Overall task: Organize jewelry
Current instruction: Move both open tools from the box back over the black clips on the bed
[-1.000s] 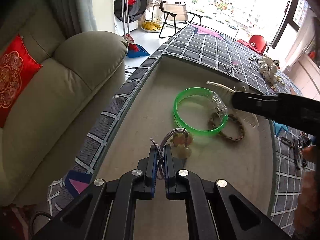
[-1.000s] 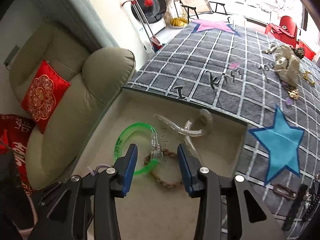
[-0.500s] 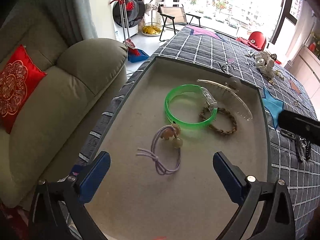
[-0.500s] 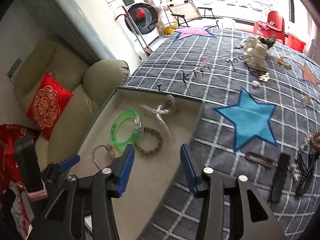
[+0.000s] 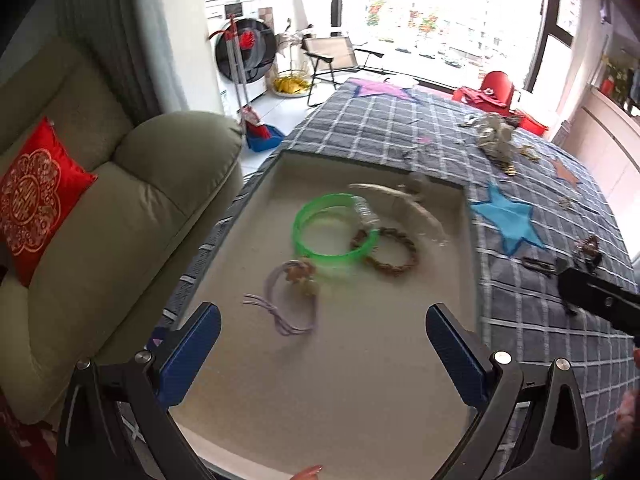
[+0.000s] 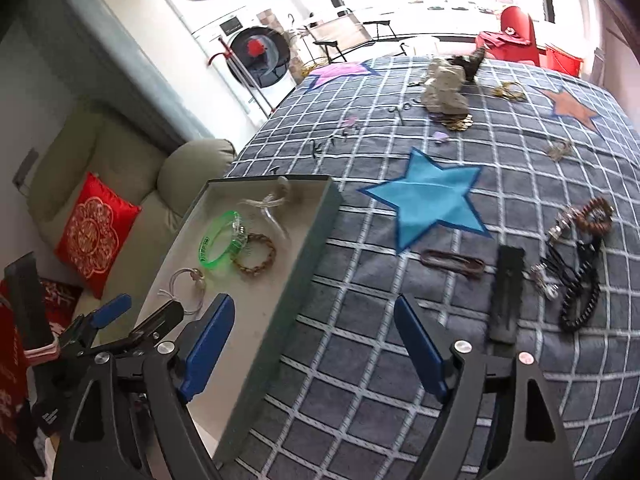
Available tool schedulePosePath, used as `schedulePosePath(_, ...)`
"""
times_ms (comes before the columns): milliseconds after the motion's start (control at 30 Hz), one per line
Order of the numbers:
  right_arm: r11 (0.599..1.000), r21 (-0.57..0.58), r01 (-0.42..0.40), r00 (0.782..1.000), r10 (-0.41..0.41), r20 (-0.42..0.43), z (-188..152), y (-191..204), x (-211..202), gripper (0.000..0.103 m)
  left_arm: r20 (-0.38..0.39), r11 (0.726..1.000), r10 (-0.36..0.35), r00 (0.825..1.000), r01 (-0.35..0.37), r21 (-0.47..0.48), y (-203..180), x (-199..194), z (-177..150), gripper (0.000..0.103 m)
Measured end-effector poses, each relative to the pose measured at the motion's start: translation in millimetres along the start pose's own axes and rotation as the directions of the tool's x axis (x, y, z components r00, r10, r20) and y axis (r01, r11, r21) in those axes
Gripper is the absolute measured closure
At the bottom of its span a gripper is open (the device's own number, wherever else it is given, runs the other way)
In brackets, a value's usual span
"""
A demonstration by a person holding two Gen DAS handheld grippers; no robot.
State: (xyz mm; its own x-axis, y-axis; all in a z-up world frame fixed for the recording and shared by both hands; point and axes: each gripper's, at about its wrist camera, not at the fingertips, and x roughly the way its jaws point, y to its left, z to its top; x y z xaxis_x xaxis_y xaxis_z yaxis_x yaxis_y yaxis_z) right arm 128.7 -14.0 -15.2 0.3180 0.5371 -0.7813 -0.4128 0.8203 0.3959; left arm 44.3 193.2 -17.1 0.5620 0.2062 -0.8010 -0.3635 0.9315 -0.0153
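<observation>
A beige tray lies on the checked cloth. In it lie a green bangle, a braided brown bracelet, a clear hair claw and a lilac hair tie. My left gripper is open and empty above the tray's near end. My right gripper is open and empty over the cloth beside the tray. On the cloth to the right lie a brown clip, a black hair clip, black chains and a bead bracelet.
A pale sofa with a red cushion stands left of the table. At the cloth's far end lie a cream cloth heap and gold pieces. A washing machine and a folding chair stand behind.
My left gripper let go of the lilac hair tie in the tray, opened wide and drew back. My right gripper moved right, out of the tray and over the cloth.
</observation>
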Motion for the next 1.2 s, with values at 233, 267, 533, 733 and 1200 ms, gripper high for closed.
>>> schedulePosePath(233, 0.998, 0.063, -0.011, 0.999, 0.008, 0.038, -14.9, -30.3, -23.7, 0.008, 0.018, 0.996, -0.060, 0.998, 0.059, 0.063, -38.8, -25.0, -3.0, 0.000)
schedulePosePath(267, 0.997, 0.070, -0.008, 0.999, 0.005, 0.040, -17.0, -35.0, -26.2, 0.008, 0.019, 0.995, -0.066, 0.998, 0.065, 0.073, -44.0, -27.1, -4.0, 0.000)
schedulePosePath(533, 0.987, 0.159, 0.007, 0.998, -0.016, 0.054, -37.5, -80.1, -45.8, 0.008, -0.003, 0.979, -0.126, 0.992, 0.124, 0.163, -98.1, -34.9, -14.4, 0.000)
schedulePosePath(733, 0.973, 0.233, 0.002, 0.996, -0.022, 0.081, -54.4, -116.3, -59.9, 0.000, -0.025, 0.967, -0.171, 0.985, 0.173, 0.186, -127.9, -36.3, -20.1, 0.000)
schedulePosePath(1200, 0.946, 0.316, 0.070, 0.991, -0.103, 0.089, -70.6, -177.9, -87.0, 0.000, -0.123, 0.947, -0.206, 0.971, 0.229, 0.225, -178.9, -2.9, -30.3, 0.000)
